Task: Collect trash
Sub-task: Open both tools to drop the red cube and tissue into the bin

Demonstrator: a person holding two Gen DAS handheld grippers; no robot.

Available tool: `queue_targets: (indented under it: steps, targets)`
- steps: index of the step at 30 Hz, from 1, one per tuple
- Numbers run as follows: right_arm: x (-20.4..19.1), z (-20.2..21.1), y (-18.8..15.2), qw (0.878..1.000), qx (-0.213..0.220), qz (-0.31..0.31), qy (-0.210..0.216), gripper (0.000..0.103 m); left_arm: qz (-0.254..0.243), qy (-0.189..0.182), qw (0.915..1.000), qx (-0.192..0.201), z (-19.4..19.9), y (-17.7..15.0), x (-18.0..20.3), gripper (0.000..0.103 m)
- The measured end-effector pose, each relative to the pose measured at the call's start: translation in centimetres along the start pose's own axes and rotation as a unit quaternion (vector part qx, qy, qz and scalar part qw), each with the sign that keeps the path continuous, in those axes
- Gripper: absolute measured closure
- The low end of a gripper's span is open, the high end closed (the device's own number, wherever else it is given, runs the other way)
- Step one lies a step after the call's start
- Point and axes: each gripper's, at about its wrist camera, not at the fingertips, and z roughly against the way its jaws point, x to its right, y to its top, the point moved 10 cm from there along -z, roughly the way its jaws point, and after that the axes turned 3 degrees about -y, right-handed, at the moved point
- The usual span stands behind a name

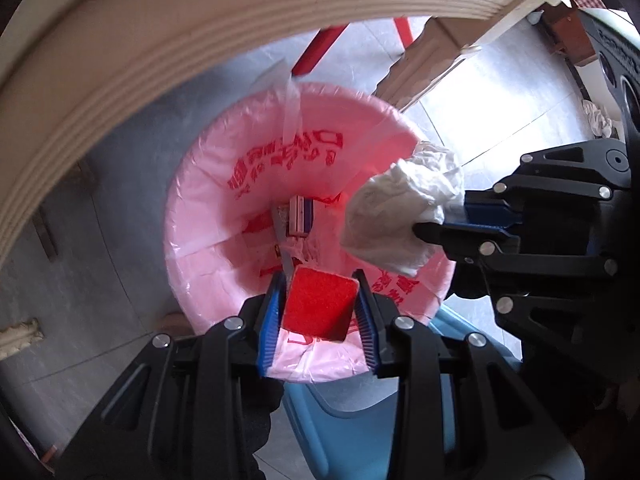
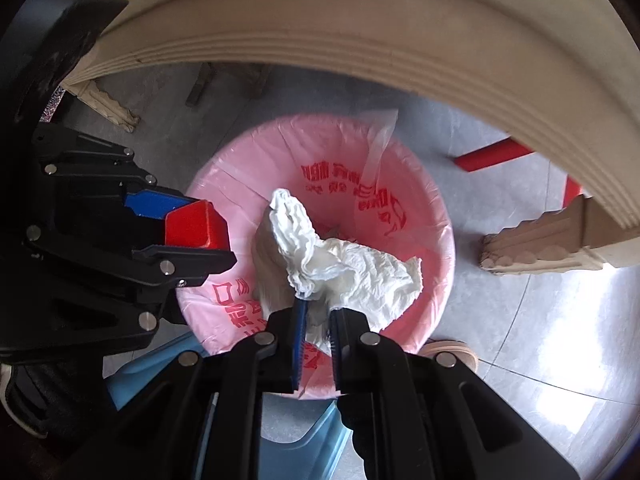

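Observation:
A round bin lined with a pink bag printed in red [image 1: 224, 184] [image 2: 416, 216] stands on the floor under the table edge, with some packaging lying at its bottom [image 1: 298, 218]. My left gripper [image 1: 320, 304] [image 2: 200, 236] is shut on a red box-shaped piece of trash [image 1: 320, 304] [image 2: 196, 226] and points down over the bin's near rim. My right gripper [image 2: 318, 312] [image 1: 432, 230] is shut on a crumpled white tissue [image 2: 352, 268] [image 1: 404, 208], which hangs over the bin's opening.
A curved cream table edge [image 1: 140, 48] [image 2: 400, 40] arcs over the bin. Carved table feet [image 2: 536, 244] [image 1: 424, 56], a red stool leg [image 2: 496, 156] [image 1: 316, 52] and a blue plastic stool [image 1: 352, 420] [image 2: 288, 432] crowd the grey tiled floor. A shoe [image 2: 452, 350] stands beside the bin.

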Motion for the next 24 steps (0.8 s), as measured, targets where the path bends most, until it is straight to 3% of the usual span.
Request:
queue_targets:
  steps: [4, 10, 12, 14, 16, 24]
  targets:
    - [0.3, -1.5, -0.1, 1.000, -0.017, 0.002, 0.004, 0.092, 0.020, -0.025, 0.9994, -0.014, -1.7, 0.1, -0.5, 0.069]
    - [0.2, -2.4, -0.1, 1.000, -0.026, 0.002, 0.011, 0.090, 0.020, -0.016, 0.9996, -0.012, -2.2, 0.1, -1.0, 0.069]
    - [0.2, -2.6, 0.0, 1.000, -0.025, 0.003, 0.012, 0.085, 0.025, -0.010, 0.9996, -0.009, -1.8, 0.0, -1.4, 0.069]
    - [0.5, -2.6, 0.1, 1.000, -0.025, -0.003, 0.015, 0.060, 0.033, -0.012, 0.9994, -0.008, -1.6, -0.1, -1.8, 0.069]
    - [0.5, -2.4, 0.4, 1.000, -0.016, -0.005, 0.014, 0.047, 0.036, -0.004, 0.9993, -0.012, -1.7, -0.2, -2.1, 0.069]
    - [0.7, -2.6, 0.7, 1.000, -0.014, -0.012, 0.020, 0.045, 0.033, 0.001, 0.9993, -0.016, -1.8, -0.1, -2.2, 0.065]
